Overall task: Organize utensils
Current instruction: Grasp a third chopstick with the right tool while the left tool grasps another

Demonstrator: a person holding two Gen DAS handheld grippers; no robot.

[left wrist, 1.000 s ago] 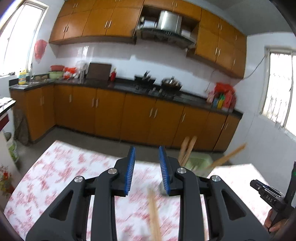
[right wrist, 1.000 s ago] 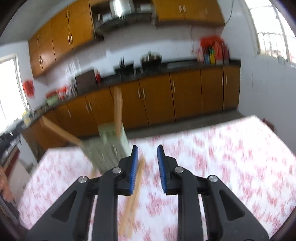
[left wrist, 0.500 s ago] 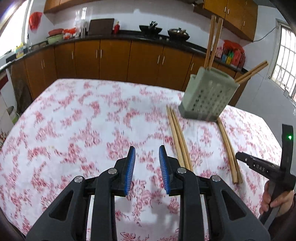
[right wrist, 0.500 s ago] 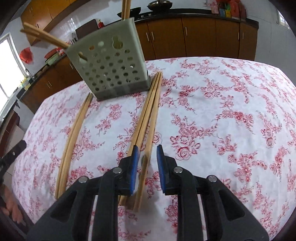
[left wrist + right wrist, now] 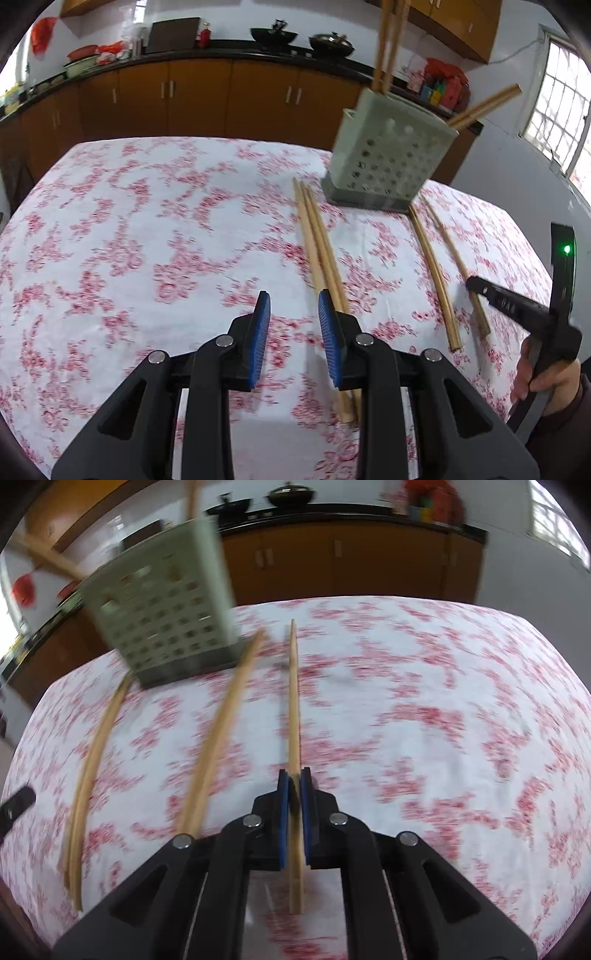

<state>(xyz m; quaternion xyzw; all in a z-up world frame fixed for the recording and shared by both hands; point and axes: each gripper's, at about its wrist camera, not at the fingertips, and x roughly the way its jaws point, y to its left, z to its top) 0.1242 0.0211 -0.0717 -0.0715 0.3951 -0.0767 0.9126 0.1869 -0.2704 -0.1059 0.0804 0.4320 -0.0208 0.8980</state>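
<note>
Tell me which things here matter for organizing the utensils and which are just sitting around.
Part of the job:
- held chopstick, right gripper jaws shut on it
- loose chopsticks on the tablecloth
- green holder, some chopsticks already in it
- left gripper, jaws open

Just lying about:
- woks on the counter
- red bags by the window

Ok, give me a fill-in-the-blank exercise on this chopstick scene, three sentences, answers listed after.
1. The right gripper is shut on a single ____.
2. The left gripper is ____ and holds nothing.
3. The perforated green holder stands on a tablecloth printed with ____ flowers.

Missing words: chopstick; open; red
</note>
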